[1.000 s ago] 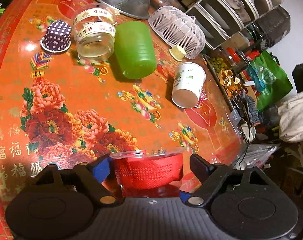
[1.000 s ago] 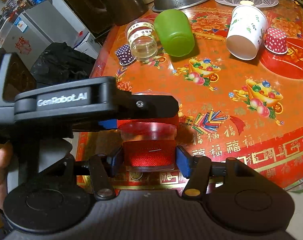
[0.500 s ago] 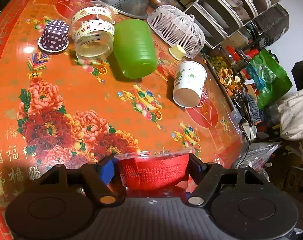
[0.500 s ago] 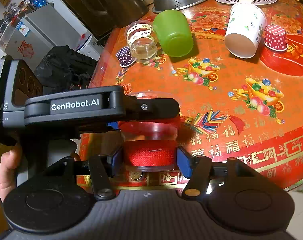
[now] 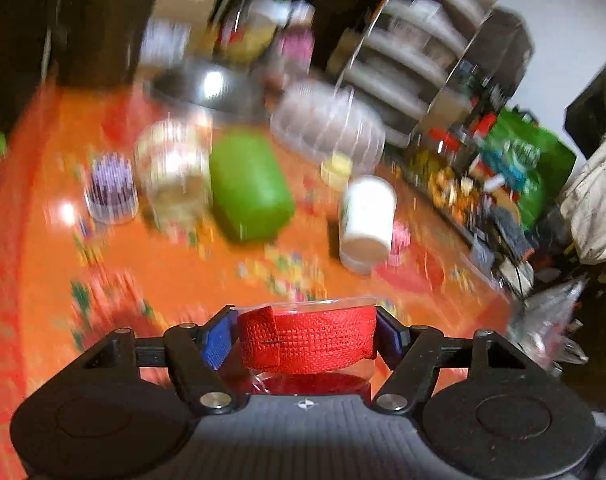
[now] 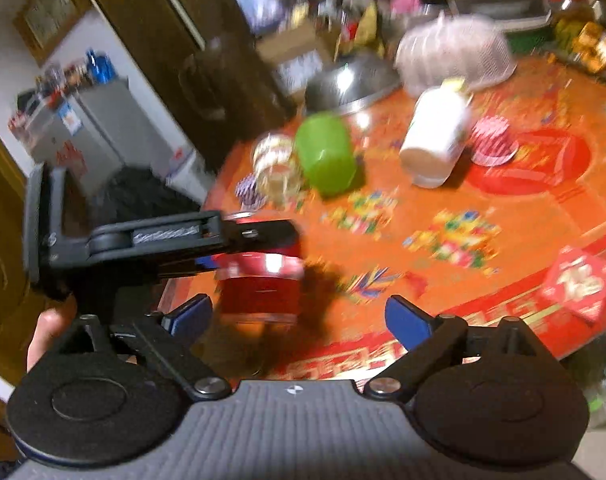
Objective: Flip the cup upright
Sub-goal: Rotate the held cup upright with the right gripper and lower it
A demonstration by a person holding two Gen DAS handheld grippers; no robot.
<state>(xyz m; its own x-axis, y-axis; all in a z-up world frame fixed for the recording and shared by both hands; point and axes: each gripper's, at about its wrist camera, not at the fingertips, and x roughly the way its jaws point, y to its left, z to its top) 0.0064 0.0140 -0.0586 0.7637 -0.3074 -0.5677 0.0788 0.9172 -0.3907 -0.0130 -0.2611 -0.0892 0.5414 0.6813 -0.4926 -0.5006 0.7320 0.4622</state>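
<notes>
A clear plastic cup with a red woven band (image 5: 307, 346) sits between the blue pads of my left gripper (image 5: 306, 338), which is shut on it near the table's front edge. In the right wrist view the same cup (image 6: 259, 288) is held by the left gripper's black body (image 6: 151, 240). My right gripper (image 6: 299, 316) is open and empty, its fingers spread just in front of the cup. Both views are motion blurred.
On the orange flowered table (image 6: 523, 216) lie a green cup on its side (image 5: 249, 190), a glass jar (image 5: 173, 176), a white paper cup on its side (image 5: 367, 220), small dotted cupcake cups (image 5: 111, 190), a steel colander (image 6: 351, 84) and a white basket (image 6: 455, 52).
My right gripper has let go of the red-banded cup and opened wide. My left gripper has shut on the cup. Both cameras have tilted up fast.
</notes>
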